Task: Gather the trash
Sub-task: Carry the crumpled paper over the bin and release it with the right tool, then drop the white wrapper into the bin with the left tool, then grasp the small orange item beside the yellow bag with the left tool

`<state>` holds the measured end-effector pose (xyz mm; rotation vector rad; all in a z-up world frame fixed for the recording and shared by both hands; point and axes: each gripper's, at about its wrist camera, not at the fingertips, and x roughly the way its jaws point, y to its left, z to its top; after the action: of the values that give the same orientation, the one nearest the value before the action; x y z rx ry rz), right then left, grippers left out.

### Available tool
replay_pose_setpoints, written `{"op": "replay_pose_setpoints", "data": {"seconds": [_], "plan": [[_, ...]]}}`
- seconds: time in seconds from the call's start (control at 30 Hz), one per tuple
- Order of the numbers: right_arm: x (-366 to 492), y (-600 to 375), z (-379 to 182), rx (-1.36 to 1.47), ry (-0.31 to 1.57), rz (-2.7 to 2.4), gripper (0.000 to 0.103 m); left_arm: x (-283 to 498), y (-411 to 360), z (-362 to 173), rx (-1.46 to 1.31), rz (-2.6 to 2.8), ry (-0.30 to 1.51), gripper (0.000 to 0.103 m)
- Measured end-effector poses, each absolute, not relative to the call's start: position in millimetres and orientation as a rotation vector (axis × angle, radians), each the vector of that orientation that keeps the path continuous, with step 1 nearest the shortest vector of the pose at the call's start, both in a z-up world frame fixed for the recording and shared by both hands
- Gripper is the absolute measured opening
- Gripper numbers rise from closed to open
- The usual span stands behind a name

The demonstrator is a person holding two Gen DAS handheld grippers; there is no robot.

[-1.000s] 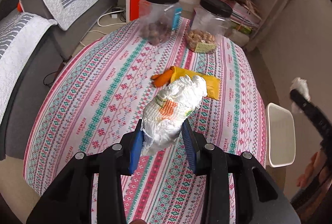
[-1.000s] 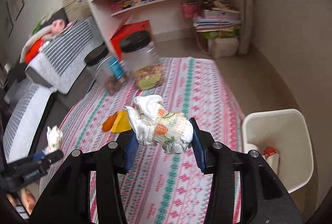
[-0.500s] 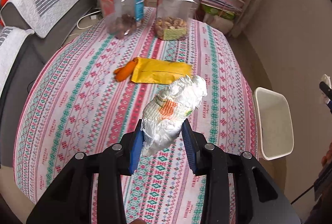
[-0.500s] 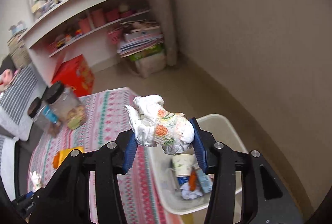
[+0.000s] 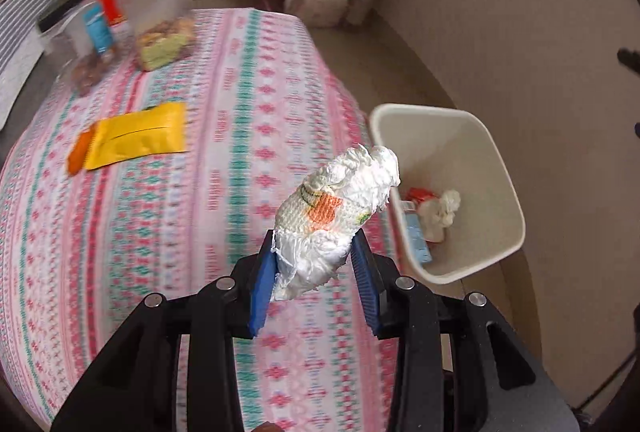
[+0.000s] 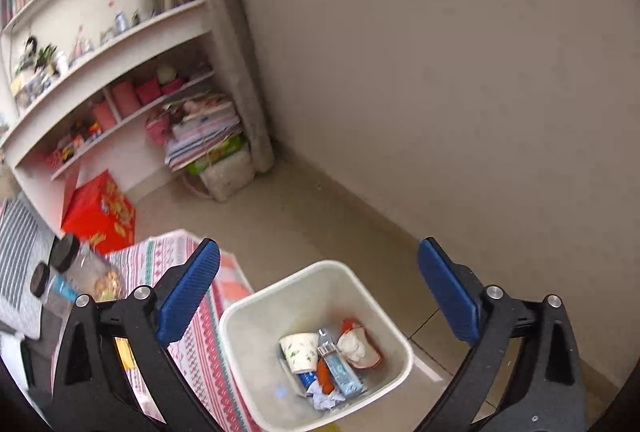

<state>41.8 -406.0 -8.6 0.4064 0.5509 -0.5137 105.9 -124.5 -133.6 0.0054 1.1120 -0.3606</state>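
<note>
My left gripper (image 5: 314, 278) is shut on a crumpled white wad with an orange print (image 5: 336, 208), held above the table's right edge near the white trash bin (image 5: 504, 160). My right gripper (image 6: 318, 286) is open and empty, directly above the same bin (image 6: 240, 316), which holds a paper cup, small cartons and crumpled paper. A yellow packet (image 5: 136, 140) with an orange piece (image 5: 78, 154) beside it lies on the patterned tablecloth (image 5: 160, 232).
Two black-lidded clear jars (image 5: 156, 4) stand at the table's far end. White shelves (image 6: 104, 72), a red box (image 6: 100, 212) and stacked items are beyond. A beige wall (image 6: 440, 72) runs close behind the bin.
My right gripper has opened and its wad is gone from the jaws, dropped over the bin. My left gripper has swung right towards the bin with its wad.
</note>
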Motion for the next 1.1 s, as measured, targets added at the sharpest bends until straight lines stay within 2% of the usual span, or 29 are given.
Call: {"op": "replay_pose_setpoints", "data": {"seconds": [0.27,0.33,0.37,0.4,0.47,0.6,0.87,1.1], "plan": [[21.4,-442.1,-0.7,0.526,0.487,-0.540,0.096,116.2,-230.6,-120.6,0.027,-0.500,1.090,0.039],[17.4,-445.0,0.5,0.543,0.475,-0.541,0.096,122.4,-246.0,-115.6,0.013,-0.524,1.083,0.047],[17.6,-445.8,1.2,0.546,0.473,-0.541,0.096,125.7,-253.4,-114.1,0.017,-0.535,1.085,0.063],[17.1,-446.6,1.3,0.547,0.474,-0.539,0.096,128.3,-258.1,-113.0,0.022,-0.535,1.084,0.068],[18.7,-446.5,1.3,0.551,0.480,-0.530,0.096,129.9,-259.3,-111.3,0.023,-0.527,1.074,0.068],[27.6,-441.1,-1.1,0.568,0.504,-0.488,0.096,129.4,-240.1,-119.8,0.055,-0.474,1.066,0.070],[72.1,-390.6,-18.0,0.487,0.670,-0.299,0.096,143.2,-169.6,-144.8,0.218,-0.246,1.025,0.070],[103.2,-326.6,-33.4,0.359,0.783,-0.197,0.096,171.4,-48.0,-169.6,0.275,-0.012,1.040,0.070]]}}
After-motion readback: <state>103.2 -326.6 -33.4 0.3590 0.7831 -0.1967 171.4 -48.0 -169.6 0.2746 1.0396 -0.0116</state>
